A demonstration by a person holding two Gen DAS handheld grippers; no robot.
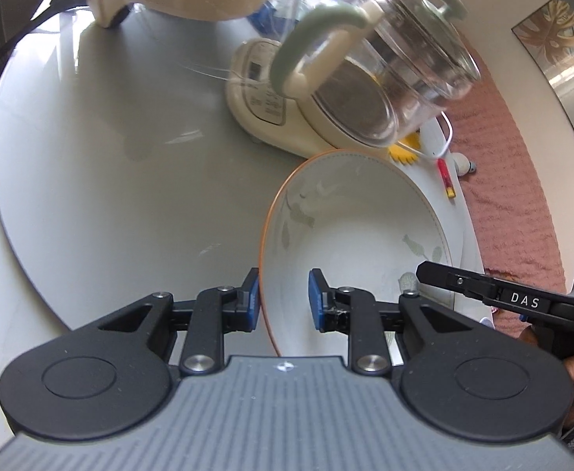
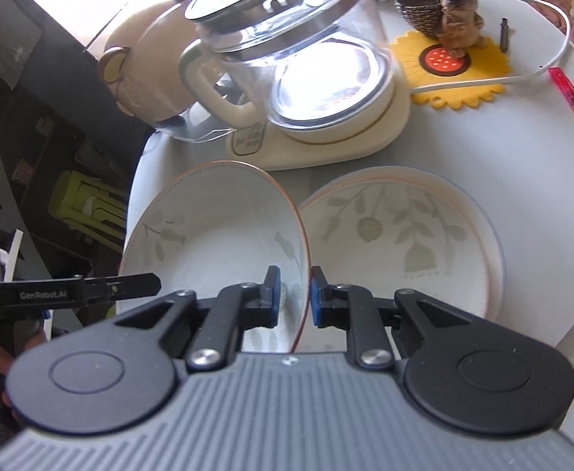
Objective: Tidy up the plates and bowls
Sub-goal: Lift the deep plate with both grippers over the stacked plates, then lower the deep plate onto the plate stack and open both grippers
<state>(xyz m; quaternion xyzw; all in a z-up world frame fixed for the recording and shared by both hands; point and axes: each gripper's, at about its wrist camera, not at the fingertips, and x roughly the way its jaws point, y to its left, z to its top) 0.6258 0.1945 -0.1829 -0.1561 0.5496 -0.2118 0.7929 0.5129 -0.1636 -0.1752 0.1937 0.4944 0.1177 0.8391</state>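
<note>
A white bowl (image 1: 350, 235) with an orange rim and pale leaf prints hangs between both grippers, just above the round table. My left gripper (image 1: 285, 298) is shut on the bowl's left rim, one blue pad outside and one inside. My right gripper (image 2: 295, 294) is shut on the opposite rim of the bowl (image 2: 208, 243). One finger of the right gripper (image 1: 463, 282) reaches in from the right in the left wrist view. Right of the bowl, a stack of leaf-patterned plates (image 2: 471, 271) lies on the table.
A glass kettle (image 2: 295, 59) on a cream base stands just behind the bowl, with a bear-shaped cream pot (image 2: 145, 59) to its left. A yellow mat with a dog figurine (image 2: 459, 11), a white cable and a red pen (image 2: 569, 94) lie far right. Pink cloth (image 1: 514, 180) borders the table.
</note>
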